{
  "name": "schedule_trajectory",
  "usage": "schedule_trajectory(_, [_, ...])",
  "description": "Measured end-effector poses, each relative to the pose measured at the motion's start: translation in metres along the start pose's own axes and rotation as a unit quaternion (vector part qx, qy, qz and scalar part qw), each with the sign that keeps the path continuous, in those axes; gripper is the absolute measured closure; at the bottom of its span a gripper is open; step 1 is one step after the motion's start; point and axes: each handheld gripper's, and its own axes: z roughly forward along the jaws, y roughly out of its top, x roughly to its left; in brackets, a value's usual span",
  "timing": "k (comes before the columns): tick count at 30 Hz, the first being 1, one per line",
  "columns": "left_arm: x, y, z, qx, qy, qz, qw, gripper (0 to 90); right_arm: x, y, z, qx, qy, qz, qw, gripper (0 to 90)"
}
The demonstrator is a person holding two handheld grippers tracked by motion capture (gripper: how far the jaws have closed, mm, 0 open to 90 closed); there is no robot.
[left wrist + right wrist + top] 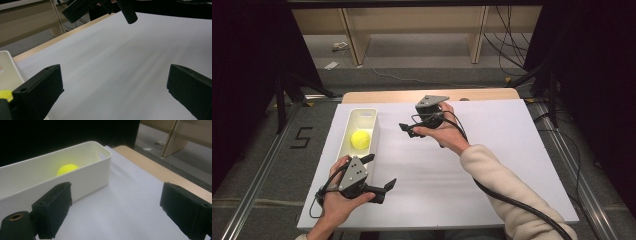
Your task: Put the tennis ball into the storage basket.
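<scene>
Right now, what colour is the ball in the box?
Bright yellow ball, best seen in the high view.

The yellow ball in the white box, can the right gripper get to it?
Probably yes. The right gripper is open, empty and faces the white box. The yellow ball lies uncovered inside, so it would likely have to reach over the wall from above.

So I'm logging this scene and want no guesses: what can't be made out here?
- Yellow ball: its lower part, right gripper view, hidden by the white bin wall.
- Ball, left gripper view: a sliver at the edge, behind the left claw.
- Small litter on the far floor, high view: too small to identify.
</scene>
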Motion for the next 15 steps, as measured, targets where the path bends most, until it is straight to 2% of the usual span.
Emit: schedule_trajectory(15, [0.0, 0.0, 0.0, 0.0, 0.001, 0.001, 1.0, 0.0, -0.016, -0.02, -0.028, -0.004, -0.021, 0.014, 0.9997, 11.6])
